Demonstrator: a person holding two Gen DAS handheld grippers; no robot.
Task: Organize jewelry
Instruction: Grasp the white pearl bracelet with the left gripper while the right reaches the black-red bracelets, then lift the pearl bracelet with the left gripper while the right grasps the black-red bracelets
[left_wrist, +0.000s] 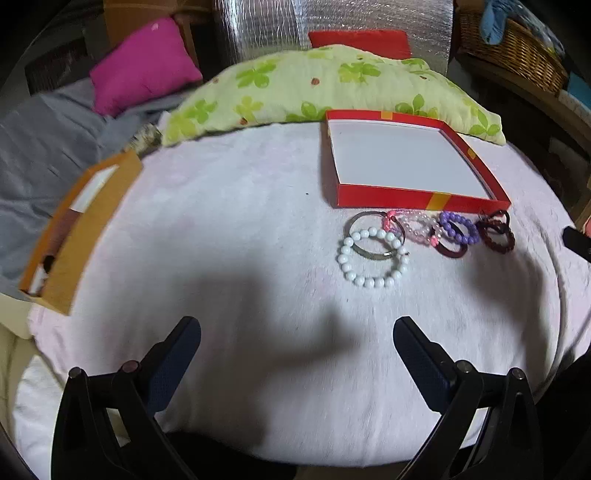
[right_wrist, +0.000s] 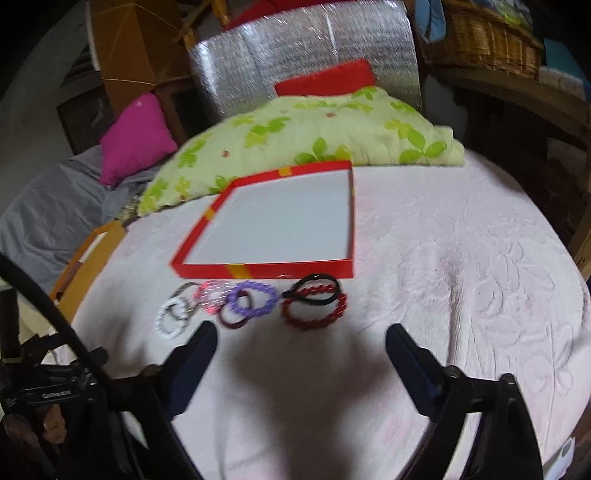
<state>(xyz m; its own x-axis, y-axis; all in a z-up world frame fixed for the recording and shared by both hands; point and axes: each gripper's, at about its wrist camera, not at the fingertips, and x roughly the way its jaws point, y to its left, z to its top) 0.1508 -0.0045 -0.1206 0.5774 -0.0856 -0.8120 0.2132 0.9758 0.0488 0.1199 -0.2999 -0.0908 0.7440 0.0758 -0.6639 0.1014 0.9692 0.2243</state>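
Observation:
A shallow red box (left_wrist: 424, 199) with a white inside lies open on the pale bed cover (left_wrist: 240, 221); it also shows in the right wrist view (right_wrist: 207, 270). A row of bracelets lies just in front of it: a white bead bracelet (left_wrist: 345, 254), a metal bangle (left_wrist: 356, 221), a pink one (left_wrist: 410, 225), a purple bead one (left_wrist: 448, 227) and dark red ones (left_wrist: 496, 243). In the right wrist view the dark red bead bracelet (right_wrist: 334, 319) and purple one (right_wrist: 271, 301) lie nearest. My left gripper (left_wrist: 297, 328) is open and empty, short of the bracelets. My right gripper (right_wrist: 301, 334) is open and empty, just short of the dark red bracelet.
A green floral pillow (left_wrist: 295, 85) lies behind the box. A magenta cushion (left_wrist: 144, 70) and grey blanket (left_wrist: 37, 140) are at the back left. An orange cardboard box (left_wrist: 66, 236) sits at the left edge. A wicker basket (left_wrist: 517, 48) stands at the back right.

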